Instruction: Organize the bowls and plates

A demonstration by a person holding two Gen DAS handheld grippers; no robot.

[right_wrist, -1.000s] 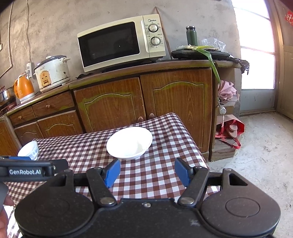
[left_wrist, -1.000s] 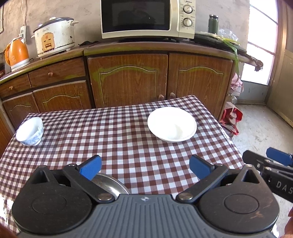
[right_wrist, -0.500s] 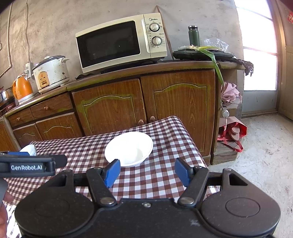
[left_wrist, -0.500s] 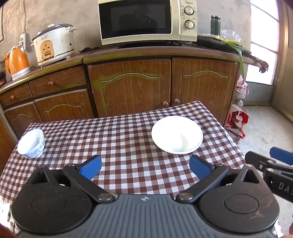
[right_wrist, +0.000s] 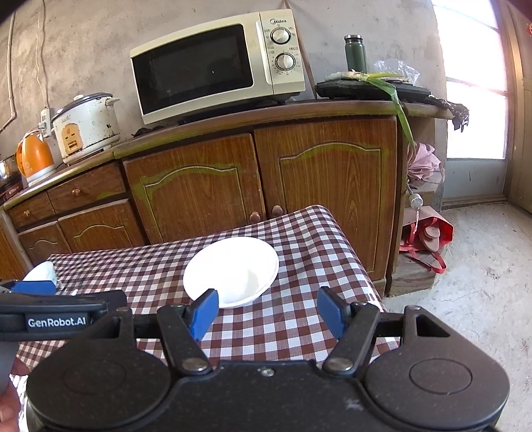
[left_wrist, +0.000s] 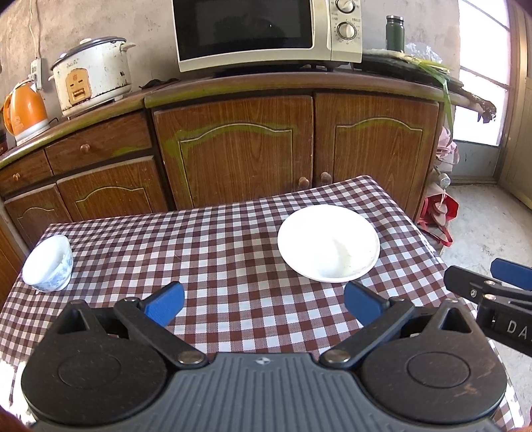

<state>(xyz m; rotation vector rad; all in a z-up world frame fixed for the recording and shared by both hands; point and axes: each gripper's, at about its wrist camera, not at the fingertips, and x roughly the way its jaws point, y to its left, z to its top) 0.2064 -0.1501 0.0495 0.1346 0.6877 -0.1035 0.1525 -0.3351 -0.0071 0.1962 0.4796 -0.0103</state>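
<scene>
A wide white bowl (left_wrist: 328, 242) sits on the checked table (left_wrist: 206, 252) toward its far right; the right wrist view shows the same white bowl (right_wrist: 232, 269) ahead. A small blue-and-white bowl (left_wrist: 48, 264) stands at the table's left edge, partly hidden as the small bowl (right_wrist: 41, 273) in the right wrist view. My left gripper (left_wrist: 264, 304) is open over the near table, with nothing between its blue pads. My right gripper (right_wrist: 267, 310) is open too, empty, with its left pad overlapping the white bowl's near rim in the picture.
Wooden cabinets (left_wrist: 232, 149) stand just behind the table, carrying a microwave (left_wrist: 266, 31), a rice cooker (left_wrist: 91, 74) and an orange kettle (left_wrist: 25, 108). A red bag (right_wrist: 429, 236) lies on the concrete floor to the right. The table's right edge drops off beside the white bowl.
Both grippers have drawn back from the table, so the bowls sit lower and farther ahead. A metal dish seen under the left gripper a second ago is hidden now. Both stay open.
</scene>
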